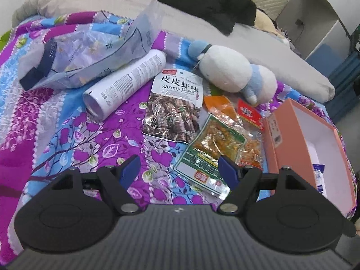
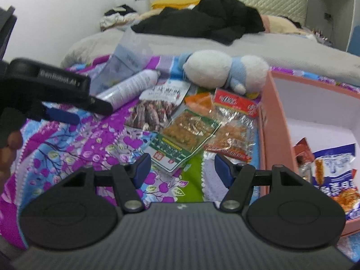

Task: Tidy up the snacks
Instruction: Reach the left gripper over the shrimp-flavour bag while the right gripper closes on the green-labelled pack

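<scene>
Left wrist view: my left fingers (image 1: 180,171) hang spread and empty above the green snack packet (image 1: 211,150) on the bed, the pink box (image 1: 292,132) at its right edge. Right wrist view: my right fingers (image 2: 181,168) are spread too, empty, the green packet (image 2: 184,137) just ahead, a blue snack bag (image 2: 335,171) inside the box (image 2: 276,135).

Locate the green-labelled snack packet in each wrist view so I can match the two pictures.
Left wrist: the green-labelled snack packet lies right of centre, just beyond the open left gripper, left of the pink box.
Right wrist: it lies at centre, beyond the open right gripper.
Shared landmark: the blue-and-white plush toy behind the snacks.
</scene>
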Tool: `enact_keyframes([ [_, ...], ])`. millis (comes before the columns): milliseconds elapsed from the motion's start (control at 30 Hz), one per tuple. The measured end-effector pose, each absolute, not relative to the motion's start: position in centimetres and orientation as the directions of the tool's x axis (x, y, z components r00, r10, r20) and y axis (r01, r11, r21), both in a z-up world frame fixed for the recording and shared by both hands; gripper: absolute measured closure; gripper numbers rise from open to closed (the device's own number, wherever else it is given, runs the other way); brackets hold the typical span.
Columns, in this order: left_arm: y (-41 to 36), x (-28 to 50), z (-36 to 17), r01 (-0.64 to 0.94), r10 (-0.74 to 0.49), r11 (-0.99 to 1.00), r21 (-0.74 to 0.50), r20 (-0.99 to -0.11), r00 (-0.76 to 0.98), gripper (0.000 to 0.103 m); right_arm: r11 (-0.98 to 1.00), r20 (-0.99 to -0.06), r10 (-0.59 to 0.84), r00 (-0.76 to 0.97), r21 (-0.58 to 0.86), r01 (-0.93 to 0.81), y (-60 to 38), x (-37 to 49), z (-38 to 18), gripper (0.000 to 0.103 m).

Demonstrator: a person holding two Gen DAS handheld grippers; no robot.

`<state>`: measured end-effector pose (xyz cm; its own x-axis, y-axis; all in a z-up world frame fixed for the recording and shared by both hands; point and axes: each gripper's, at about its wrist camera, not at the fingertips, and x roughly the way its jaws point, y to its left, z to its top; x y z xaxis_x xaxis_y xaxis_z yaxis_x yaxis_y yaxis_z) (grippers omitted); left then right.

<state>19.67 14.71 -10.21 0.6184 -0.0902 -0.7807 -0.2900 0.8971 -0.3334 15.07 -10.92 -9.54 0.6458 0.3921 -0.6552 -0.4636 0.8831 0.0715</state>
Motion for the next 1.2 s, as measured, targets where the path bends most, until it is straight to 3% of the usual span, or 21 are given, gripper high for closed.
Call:
enact_keyframes([
  [400,16.6,27.7,-15.2,-0.223,-0.101,0.939,-0.263,-0.828,0.552,0.023,0.890,-0.710,0.418,0.567,0.195,-0.412,-9.0,20.8,-14.6,0.038],
  [567,16.4,31.4,-16.6,-0.162,-0.107,0.960,-0.227,-0.837,0.537,0.013,0.900,-0.720,0.419,0.554,0.249,-0.358,-8.5,23.5,-16.2,0.037],
  [667,15.9,33.2,-17.6,-0.132,-0.102,0.971,-0.199,-0.848,0.520,0.005,0.905,-0.730,0.419,0.540,0.284,-0.318,-8.5,24.8,-17.0,0.023],
  [933,14.7,35.9,-19.8,-0.108,-0.075,0.983,-0.148,-0.864,0.497,0.001,0.912,-0.723,0.399,0.564,0.249,-0.326,-7.0,25.6,-17.8,0.022],
  [1000,14.5,36.2,-20.1,-0.112,-0.061,0.985,-0.134,-0.863,0.502,0.000,0.923,-0.733,0.361,0.576,0.192,-0.335,-6.2,25.5,-17.9,0.037],
  [1133,15.0,36.6,-20.4,-0.148,-0.045,0.979,-0.140,-0.857,0.514,0.000,0.936,-0.742,0.314,0.592,0.139,-0.322,-6.1,25.2,-18.1,0.082],
  [1200,15.4,36.8,-20.5,-0.163,-0.059,0.973,-0.163,-0.860,0.507,0.000,0.934,-0.752,0.336,0.567,0.187,-0.306,-6.9,25.4,-18.2,0.088],
])
